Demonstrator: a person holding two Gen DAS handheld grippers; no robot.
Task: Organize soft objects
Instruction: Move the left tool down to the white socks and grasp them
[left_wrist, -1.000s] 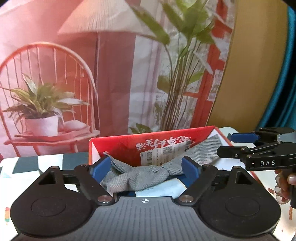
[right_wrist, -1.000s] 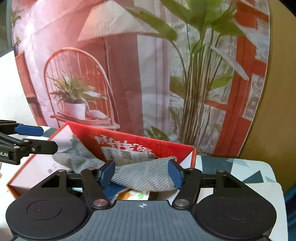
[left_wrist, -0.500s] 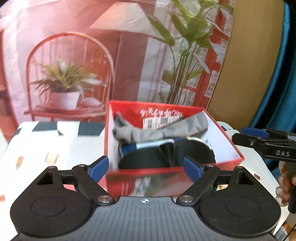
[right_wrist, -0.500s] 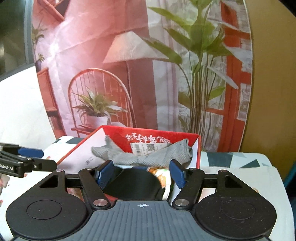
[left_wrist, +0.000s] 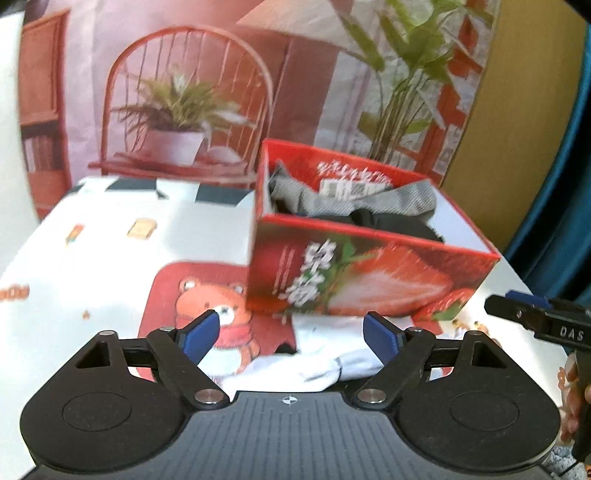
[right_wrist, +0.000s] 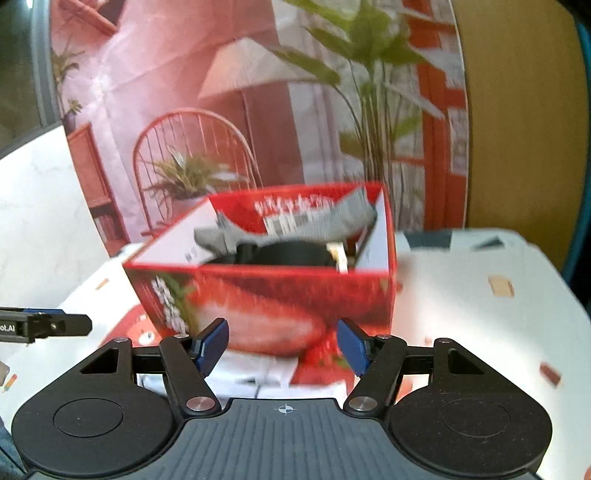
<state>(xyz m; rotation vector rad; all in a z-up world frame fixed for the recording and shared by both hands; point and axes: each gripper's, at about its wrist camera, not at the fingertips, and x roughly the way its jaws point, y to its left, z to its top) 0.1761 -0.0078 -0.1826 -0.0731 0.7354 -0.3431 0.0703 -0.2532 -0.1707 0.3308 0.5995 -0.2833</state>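
Observation:
A red strawberry-print box stands on the table. Inside it a grey sock lies draped over dark cloth. A white sock lies on the table in front of the box. My left gripper hovers over that sock, its jaws closing and apart from it. My right gripper stands open before the box's front wall with nothing in it. Each gripper's tip also shows in the other view: the right gripper, the left gripper.
The tablecloth is white with a red bear print left of the box. A printed backdrop with a chair and plants hangs behind the table. A blue curtain is at the far right. A hand holds the right gripper.
Both grippers have drawn back from over the box toward the table's near side. The grey sock, earlier between their fingers, stays in the box. The white sock has come into view.

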